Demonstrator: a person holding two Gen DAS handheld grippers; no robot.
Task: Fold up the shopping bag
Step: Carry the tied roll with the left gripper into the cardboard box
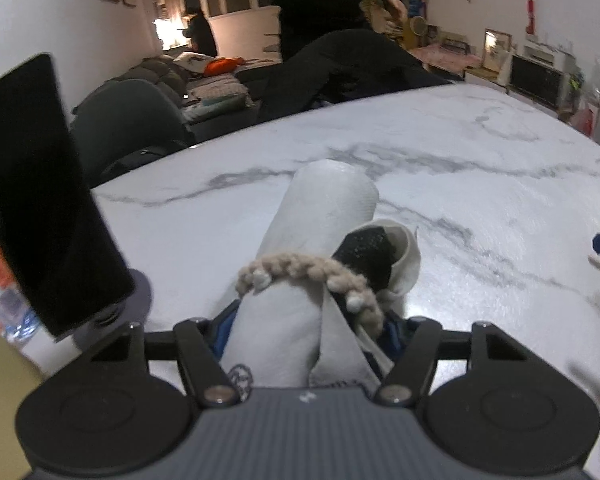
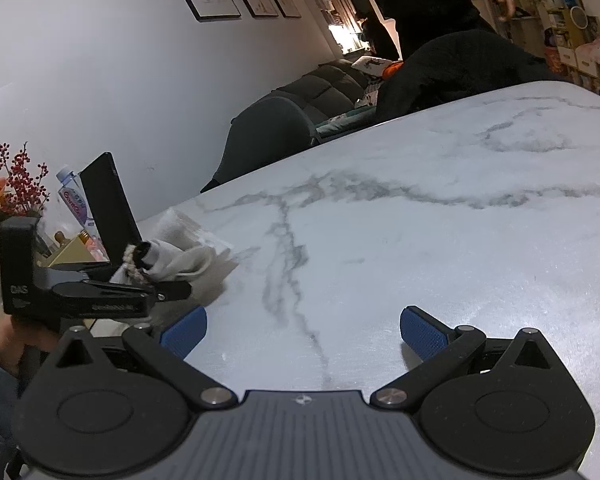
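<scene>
My left gripper [image 1: 306, 344] is clamped on the rolled white fabric shopping bag [image 1: 320, 220], which is bound by a beige braided cord [image 1: 300, 266]; the blue finger pads are almost fully hidden behind the cloth, so I cannot confirm exact pad contact. A black patch [image 1: 366, 250] shows in the open end of the roll, and I cannot identify it. My right gripper [image 2: 303, 330] is released, its jaws spread wide with nothing between them, over the white grey-veined marble table [image 2: 420, 240]. In the right wrist view the bag [image 2: 176, 258] sits at the table's left side, its lower part masked by the left gripper body [image 2: 80, 292]. A tall black flat panel on a round base [image 1: 40, 192] stands just left of the bag, near the table edge. Beyond the far edge are a dark chair [image 2: 268, 136] and a person in black clothing [image 1: 320, 20], cropped at the top. The table is bare to the right and ahead.
</scene>
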